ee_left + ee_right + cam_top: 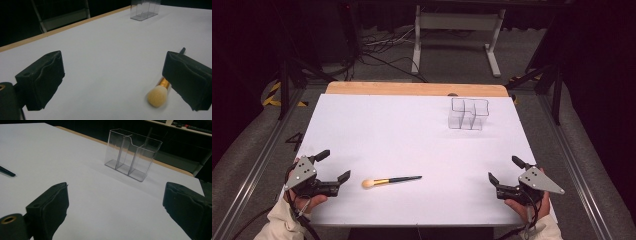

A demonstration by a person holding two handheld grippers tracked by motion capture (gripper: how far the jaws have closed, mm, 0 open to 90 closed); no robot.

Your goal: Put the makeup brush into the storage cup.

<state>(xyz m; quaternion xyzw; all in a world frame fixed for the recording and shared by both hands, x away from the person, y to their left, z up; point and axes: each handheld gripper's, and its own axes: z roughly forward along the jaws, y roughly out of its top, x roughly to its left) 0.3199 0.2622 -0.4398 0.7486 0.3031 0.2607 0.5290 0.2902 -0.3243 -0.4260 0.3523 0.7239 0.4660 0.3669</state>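
So the left gripper (333, 165) is held at the near left edge of the table (377, 130), jaws spread wide with nothing between them. Just to its right a brush (389, 180) is laid flat on the white top, pale bristle head pointed at the gripper, gold ferrule behind it, black handle stretched off toward the middle. In the left gripper view the brush (157, 96) is seen right beside the right-hand jaw, though contact can't be made out. Farther right and toward the far edge, a clear organizer (468, 114) with three compartments is stood upright, well apart from the brush. At the near right corner the right gripper (505, 169) is held, jaws also spread wide and empty, pointed roughly at the organizer (132, 155)
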